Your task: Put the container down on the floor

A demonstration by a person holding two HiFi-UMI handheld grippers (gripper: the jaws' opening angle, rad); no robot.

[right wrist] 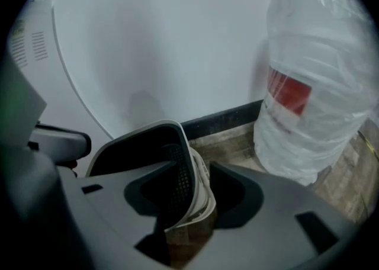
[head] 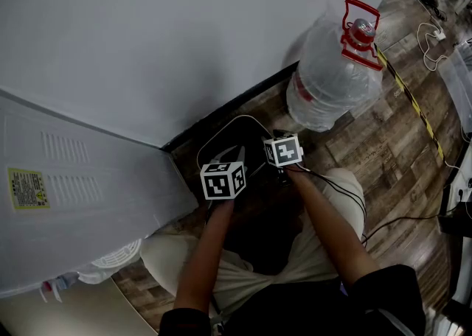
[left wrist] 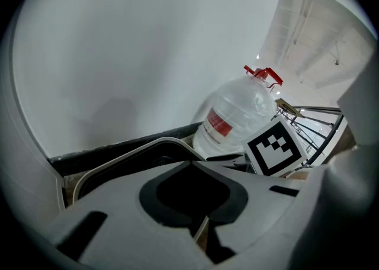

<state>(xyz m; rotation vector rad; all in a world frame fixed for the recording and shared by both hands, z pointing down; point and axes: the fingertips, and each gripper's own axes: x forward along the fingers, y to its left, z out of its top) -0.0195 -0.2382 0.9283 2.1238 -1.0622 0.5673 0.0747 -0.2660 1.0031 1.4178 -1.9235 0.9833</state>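
**Both grippers on the container's rim, low by the wall**

The right gripper (right wrist: 188, 206) has its jaws closed narrowly on the container (right wrist: 173, 171). The dark perforated wall and pale rim pass straight between them, and the rest of the container spreads off to this gripper's left. The left gripper (left wrist: 199, 222) is also nearly closed, its jaws pinching a thin pale edge that looks like the same rim, with the container's curved lip showing just beyond its jaws. Seen from the head, the two grippers sit close together over the container's near edge.

Under the right gripper lies the wooden floor (head: 383, 143); whether the container rests on it I cannot tell. Just past the container runs a dark baseboard (right wrist: 225, 119) under a white wall (head: 184, 32). Ahead and to the right of both grippers stands a big water bottle (head: 332, 69) with a red handle.
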